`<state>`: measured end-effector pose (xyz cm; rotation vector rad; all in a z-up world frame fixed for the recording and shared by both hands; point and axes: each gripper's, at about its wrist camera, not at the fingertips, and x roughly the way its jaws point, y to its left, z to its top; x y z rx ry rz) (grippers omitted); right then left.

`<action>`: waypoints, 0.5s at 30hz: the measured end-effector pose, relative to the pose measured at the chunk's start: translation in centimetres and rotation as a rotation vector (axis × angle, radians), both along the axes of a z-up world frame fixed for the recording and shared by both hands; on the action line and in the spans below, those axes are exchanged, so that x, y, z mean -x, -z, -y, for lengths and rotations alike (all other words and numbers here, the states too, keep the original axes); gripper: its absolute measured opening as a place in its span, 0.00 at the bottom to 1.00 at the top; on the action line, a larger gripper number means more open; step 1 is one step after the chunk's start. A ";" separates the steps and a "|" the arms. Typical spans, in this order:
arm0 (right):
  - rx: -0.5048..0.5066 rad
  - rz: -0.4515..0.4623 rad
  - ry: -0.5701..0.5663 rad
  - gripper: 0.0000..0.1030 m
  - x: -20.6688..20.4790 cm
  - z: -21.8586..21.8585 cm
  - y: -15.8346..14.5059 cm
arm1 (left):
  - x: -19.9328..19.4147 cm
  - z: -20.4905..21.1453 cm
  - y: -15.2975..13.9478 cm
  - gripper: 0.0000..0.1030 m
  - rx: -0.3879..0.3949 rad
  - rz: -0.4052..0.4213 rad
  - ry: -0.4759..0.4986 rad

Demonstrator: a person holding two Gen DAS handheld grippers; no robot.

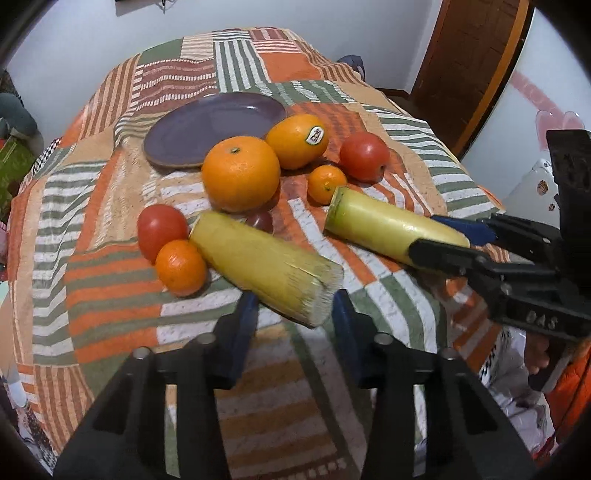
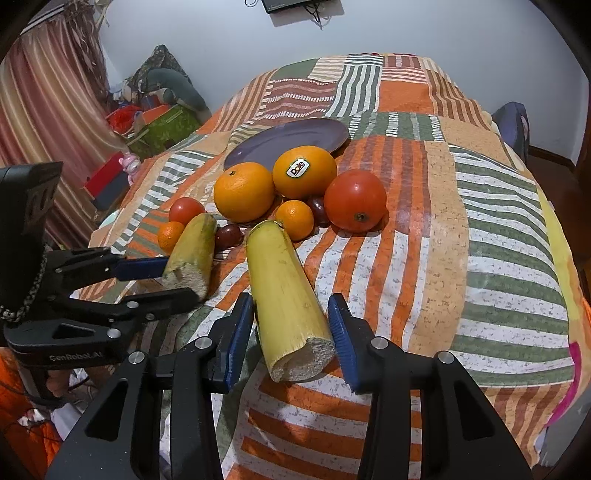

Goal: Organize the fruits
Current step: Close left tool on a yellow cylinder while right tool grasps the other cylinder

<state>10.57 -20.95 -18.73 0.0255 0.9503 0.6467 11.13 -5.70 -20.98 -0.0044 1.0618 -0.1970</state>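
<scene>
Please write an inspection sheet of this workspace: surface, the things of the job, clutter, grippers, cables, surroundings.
Surface: striped patchwork cloth, wrinkled.
Job's things: empty purple plate; two big oranges, one with a sticker; big tomato; two yellow stalk pieces.
Clutter: nothing seen on the cloth.
Grippers: left gripper holds the left stalk piece; right gripper holds the right stalk piece; both at the cut end.
Cables: dangling from a wall device.
Surroundings: curtain, boxes, wooden door.

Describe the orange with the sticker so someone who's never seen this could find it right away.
Find the purple plate on the striped cloth. Touching its near rim sits the stickered orange, beside a plain large orange; only it carries a white label.
</scene>
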 end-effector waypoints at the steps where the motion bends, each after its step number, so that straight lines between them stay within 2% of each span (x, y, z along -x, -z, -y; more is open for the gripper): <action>1: 0.002 0.000 0.002 0.38 0.0 0.0 0.0 | 0.3 -0.5 -0.1 0.33 0.010 -0.009 -0.005; 4: -0.002 0.001 0.004 0.38 0.1 -0.1 -0.2 | 0.9 -1.8 -0.5 0.26 0.033 -0.027 -0.017; 7: -0.011 -0.001 -0.003 0.40 0.0 -0.2 -0.4 | 1.7 -2.9 -0.7 0.20 0.012 -0.031 -0.027; 10: -0.004 0.003 -0.010 0.40 -0.2 -0.5 -0.5 | 2.2 -4.1 -0.9 0.20 0.002 -0.043 -0.039; 14: 0.012 -0.001 -0.024 0.40 -0.6 -1.1 -0.4 | 2.3 -4.8 -1.9 0.20 0.035 -0.029 -0.048; 15: 0.012 -0.003 -0.027 0.40 -0.7 -1.2 -0.4 | 2.1 -4.8 -2.1 0.25 0.041 -0.026 -0.048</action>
